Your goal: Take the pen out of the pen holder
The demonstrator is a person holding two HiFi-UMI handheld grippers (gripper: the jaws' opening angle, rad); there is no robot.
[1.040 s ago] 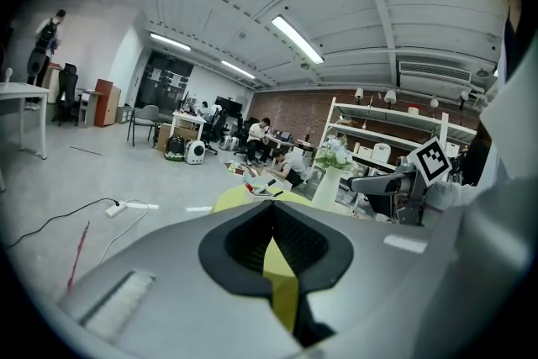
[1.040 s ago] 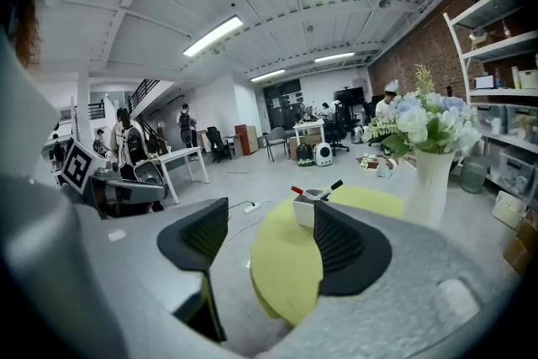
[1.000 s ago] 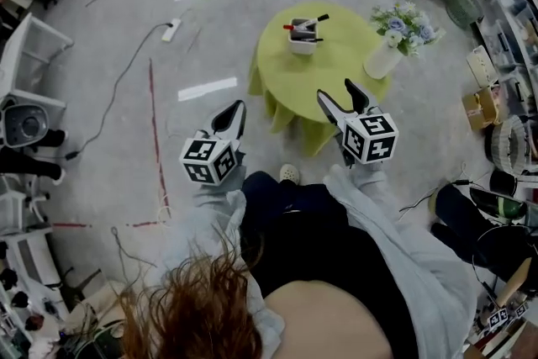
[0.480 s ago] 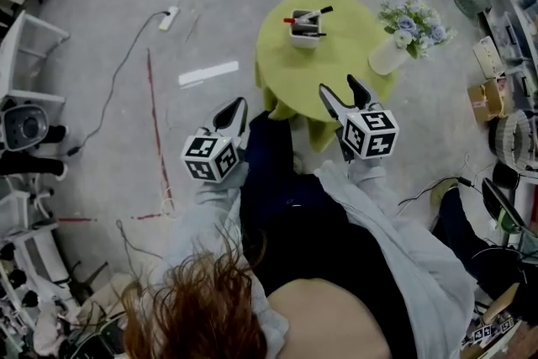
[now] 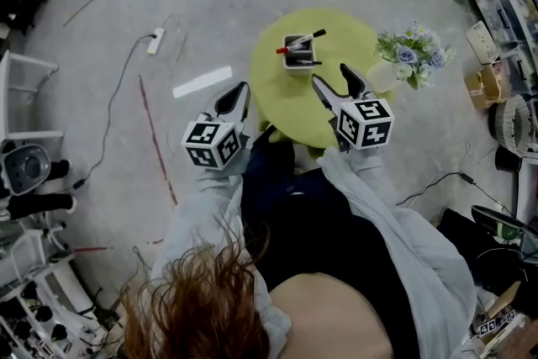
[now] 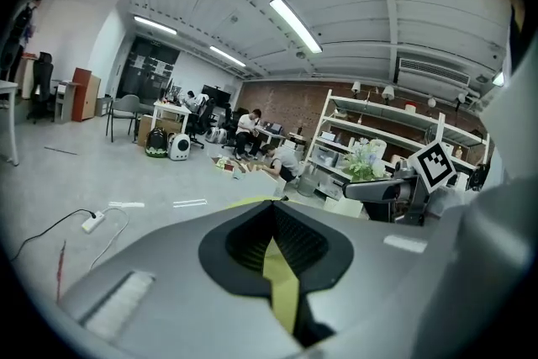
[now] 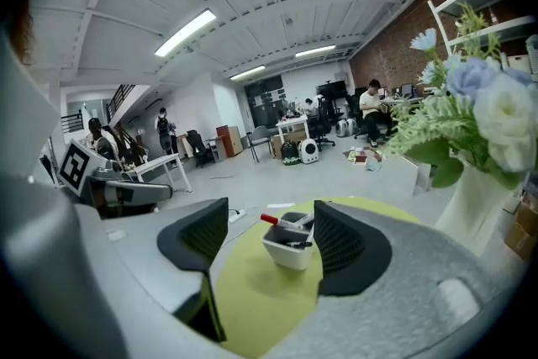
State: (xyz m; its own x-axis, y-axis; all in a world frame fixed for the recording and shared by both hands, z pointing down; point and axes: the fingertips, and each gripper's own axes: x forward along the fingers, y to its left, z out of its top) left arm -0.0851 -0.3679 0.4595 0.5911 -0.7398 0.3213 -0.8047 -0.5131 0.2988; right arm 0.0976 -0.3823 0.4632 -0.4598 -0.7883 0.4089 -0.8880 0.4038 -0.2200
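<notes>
A white pen holder (image 5: 300, 55) stands on the round yellow-green table (image 5: 294, 101). A red-capped pen (image 5: 283, 50) and a black-capped pen (image 5: 313, 36) lean out of it. My right gripper (image 5: 332, 78) is open over the table's near part, short of the holder, with nothing between its jaws. In the right gripper view the holder (image 7: 288, 248) and the red-capped pen (image 7: 271, 220) sit framed between the open right gripper (image 7: 271, 213). My left gripper (image 5: 235, 97) hangs shut and empty off the table's left edge; in its own view the left gripper (image 6: 273, 213) shows only a thin slit.
A white vase of flowers (image 5: 402, 55) stands at the table's right edge, close to my right gripper. A power strip and cable (image 5: 155, 40) lie on the floor at left. Shelves and boxes (image 5: 504, 29) line the right side. People sit at desks far off.
The person has stepped closer to the table. My right gripper has moved from before the table to over its near part; the left came up beside the table's left edge.
</notes>
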